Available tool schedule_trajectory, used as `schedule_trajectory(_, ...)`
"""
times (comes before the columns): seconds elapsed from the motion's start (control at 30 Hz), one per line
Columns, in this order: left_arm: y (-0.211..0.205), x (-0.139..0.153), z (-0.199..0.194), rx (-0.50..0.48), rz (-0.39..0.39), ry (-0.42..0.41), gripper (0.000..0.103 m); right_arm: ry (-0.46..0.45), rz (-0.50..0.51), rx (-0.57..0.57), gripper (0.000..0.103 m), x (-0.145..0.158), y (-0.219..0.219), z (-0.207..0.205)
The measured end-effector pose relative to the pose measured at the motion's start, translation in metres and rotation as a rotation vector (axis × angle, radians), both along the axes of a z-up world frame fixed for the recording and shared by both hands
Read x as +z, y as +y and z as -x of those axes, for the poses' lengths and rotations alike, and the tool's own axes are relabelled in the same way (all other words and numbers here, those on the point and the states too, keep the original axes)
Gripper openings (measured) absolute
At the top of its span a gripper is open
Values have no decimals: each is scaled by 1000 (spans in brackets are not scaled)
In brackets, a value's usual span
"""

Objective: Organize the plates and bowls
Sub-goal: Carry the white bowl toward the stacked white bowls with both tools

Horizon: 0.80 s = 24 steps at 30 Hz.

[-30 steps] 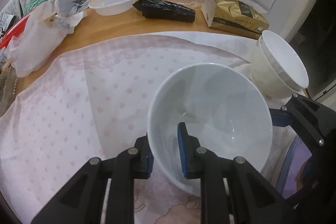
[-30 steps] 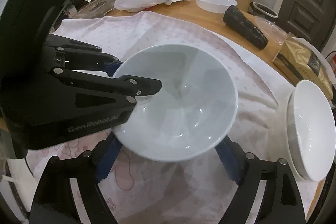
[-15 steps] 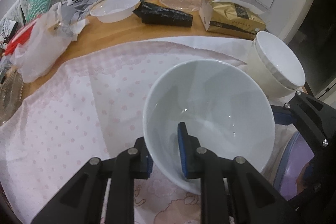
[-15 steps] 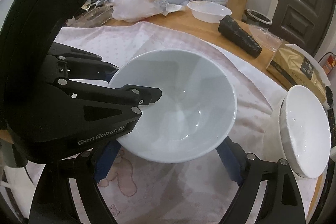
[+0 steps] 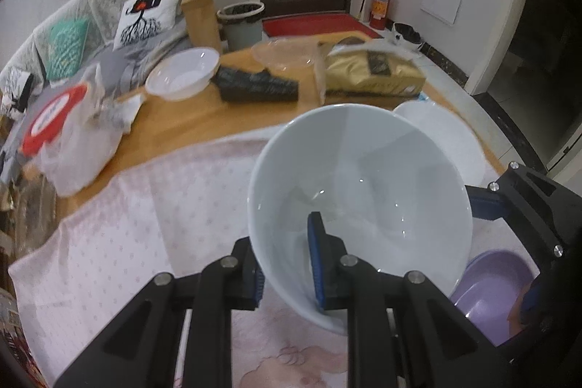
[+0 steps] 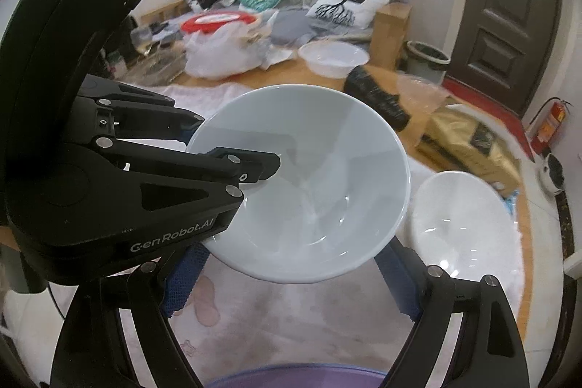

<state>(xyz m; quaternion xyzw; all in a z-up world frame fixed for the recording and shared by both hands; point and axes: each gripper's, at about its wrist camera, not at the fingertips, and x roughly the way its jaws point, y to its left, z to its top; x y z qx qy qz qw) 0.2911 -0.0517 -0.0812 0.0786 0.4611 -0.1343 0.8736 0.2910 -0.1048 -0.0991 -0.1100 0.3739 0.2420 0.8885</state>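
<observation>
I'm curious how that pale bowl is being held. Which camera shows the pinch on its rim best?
The left wrist view: the left gripper jaws clamp the pale glossy ceramic bowl rim, one blue pad inside, one outside. The right wrist view shows that gripper side-on at the rim, with the contact partly hidden.

We've got two fisheye cams, each looking forward along its own tongs. The left one sits low and close over the tabletop (image 5: 203, 119), facing its far edge and the door. The right one looks in from the side, toward the sofa. Both share the white bowl (image 5: 360, 191) up close and the stacked bowls (image 6: 465, 224) beside it.
</observation>
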Motion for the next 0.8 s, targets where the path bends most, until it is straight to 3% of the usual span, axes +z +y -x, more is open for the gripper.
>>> schedule_trajectory(0.33,-60,17,-19,-63,-3,-20,17,-21,-14,-83,84,14,-53,-8)
schedule_trajectory(0.8,-112,-4,-49,-112,-45,8,17,30,-22,-155,84,-2,-101,-33)
